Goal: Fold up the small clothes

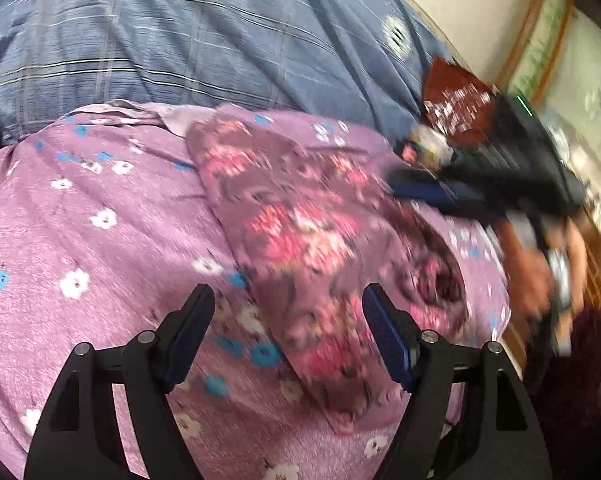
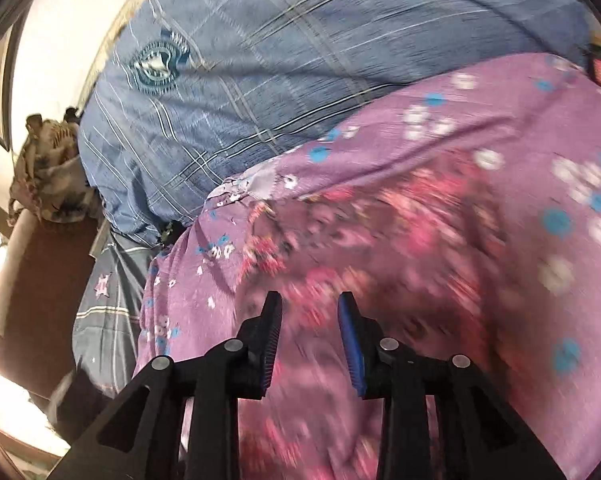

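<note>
A small mauve garment with pink and red flowers (image 1: 300, 240) lies folded on a purple sheet with white and blue flowers (image 1: 100, 240). My left gripper (image 1: 288, 304) is open and empty just above the garment's near left edge. My right gripper (image 1: 424, 188) shows blurred at the garment's right side, held by a hand. In the right wrist view the right gripper (image 2: 310, 300) is open, close over the same garment (image 2: 380, 240), with nothing between the fingers. The picture there is blurred by motion.
A blue checked bedcover (image 1: 220, 40) lies behind the purple sheet (image 2: 500, 128). A dark red packet (image 1: 456, 100) sits at the bed's right edge. A bundle of patterned cloth (image 2: 48, 176) rests on a brown seat at far left. A cream wall stands behind.
</note>
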A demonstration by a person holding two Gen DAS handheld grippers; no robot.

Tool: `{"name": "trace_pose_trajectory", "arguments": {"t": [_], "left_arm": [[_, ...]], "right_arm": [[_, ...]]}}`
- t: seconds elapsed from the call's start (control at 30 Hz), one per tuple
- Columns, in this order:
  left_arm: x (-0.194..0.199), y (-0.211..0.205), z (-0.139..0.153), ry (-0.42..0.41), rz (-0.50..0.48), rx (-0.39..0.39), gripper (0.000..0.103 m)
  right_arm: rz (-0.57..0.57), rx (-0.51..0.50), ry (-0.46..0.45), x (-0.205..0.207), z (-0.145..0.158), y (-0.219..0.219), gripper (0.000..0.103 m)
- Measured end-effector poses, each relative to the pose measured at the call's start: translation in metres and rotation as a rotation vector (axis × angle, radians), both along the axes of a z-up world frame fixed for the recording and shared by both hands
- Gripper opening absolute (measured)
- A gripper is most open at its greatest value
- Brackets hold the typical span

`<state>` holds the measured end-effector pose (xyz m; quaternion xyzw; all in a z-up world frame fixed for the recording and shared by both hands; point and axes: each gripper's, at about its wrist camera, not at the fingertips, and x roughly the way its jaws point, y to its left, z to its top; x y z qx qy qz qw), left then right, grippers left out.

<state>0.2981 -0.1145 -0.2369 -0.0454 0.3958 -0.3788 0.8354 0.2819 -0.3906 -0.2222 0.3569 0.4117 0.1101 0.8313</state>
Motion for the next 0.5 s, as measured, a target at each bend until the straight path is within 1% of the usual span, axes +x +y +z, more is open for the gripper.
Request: {"name": "trace_pose_trajectory", "arguments": {"t": [0.07,0.1,0.13,0.17,0.2,0.23,0.27,0.33,0.4,0.43,0.5], "left_arm": [[0.006,-0.002,-0.001,0.022,0.025,-0.013,0.076],[0.009,-0.006,-0.003,0.036,0.036,-0.010,0.076],[0.015,-0.011,-0.006,0.044,0.040,0.000,0.076],[0.018,-0.019,-0.012,0.059,0.046,0.044,0.076],[0.018,-0.022,-0.019,0.071,0.048,0.080,0.076],[0.019,-0.029,-0.030,0.102,0.045,0.125,0.077],[0.015,-0.028,-0.035,0.117,0.046,0.128,0.077],[0.016,-0.025,-0.037,0.113,0.057,0.115,0.077],[0.013,-0.023,-0.033,0.111,0.046,0.113,0.077],[0.011,-0.019,-0.032,0.108,0.046,0.107,0.077],[0.009,-0.015,-0.031,0.107,0.043,0.094,0.077]], "right_arm": [[0.009,0.020,0.022,-0.018,-0.010,0.000,0.032],[0.016,0.008,0.047,-0.025,-0.018,0.003,0.032],[0.015,-0.012,0.071,-0.028,-0.024,0.005,0.030],[-0.002,-0.060,0.124,-0.035,-0.036,0.006,0.027],[-0.016,-0.087,0.150,-0.041,-0.047,0.005,0.024],[-0.029,-0.085,0.129,-0.047,-0.051,0.002,0.022],[-0.037,-0.078,0.121,-0.051,-0.051,-0.001,0.022],[-0.069,-0.106,0.121,-0.060,-0.043,-0.007,0.022],[-0.115,-0.138,0.086,-0.071,-0.036,-0.013,0.027],[-0.132,-0.131,0.060,-0.077,-0.032,-0.015,0.029],[-0.107,-0.093,0.004,-0.082,-0.024,-0.013,0.029]]}}
